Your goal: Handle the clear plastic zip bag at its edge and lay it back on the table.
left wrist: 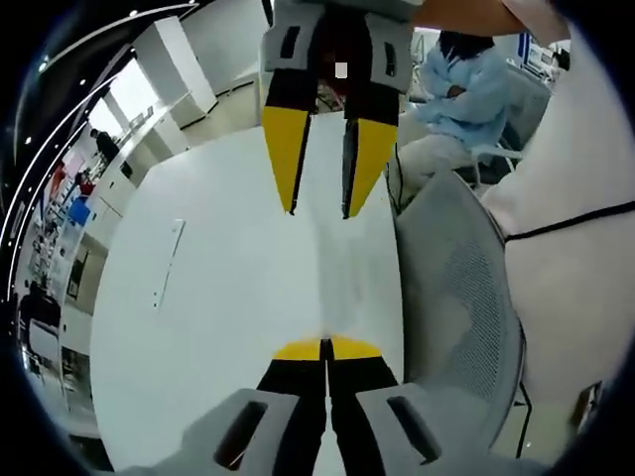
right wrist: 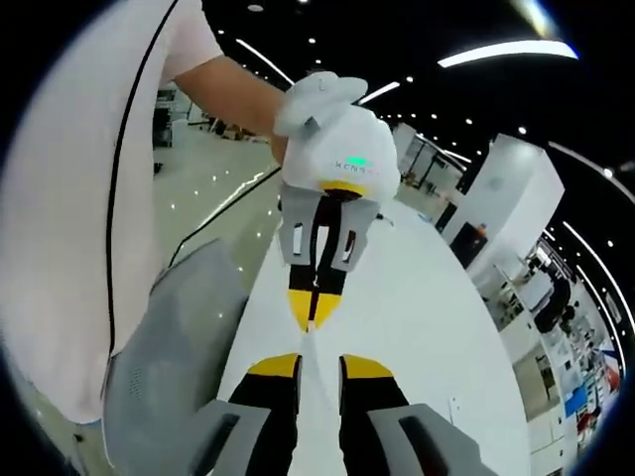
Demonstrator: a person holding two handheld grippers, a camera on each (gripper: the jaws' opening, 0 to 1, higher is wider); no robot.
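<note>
The left gripper view looked down along the white table point(left wrist: 228, 297), close above it, facing the right gripper point(left wrist: 317, 198) at frame top. The right gripper view faced back at the left gripper point(right wrist: 314, 307), sharing the table point(right wrist: 417, 307) and grey chair point(right wrist: 169, 347).

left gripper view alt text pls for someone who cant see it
The left gripper, fingers shut, seems to pinch a faint clear bag over a white table; the right gripper faces it, fingers apart. A grey chair stands beside.
</note>
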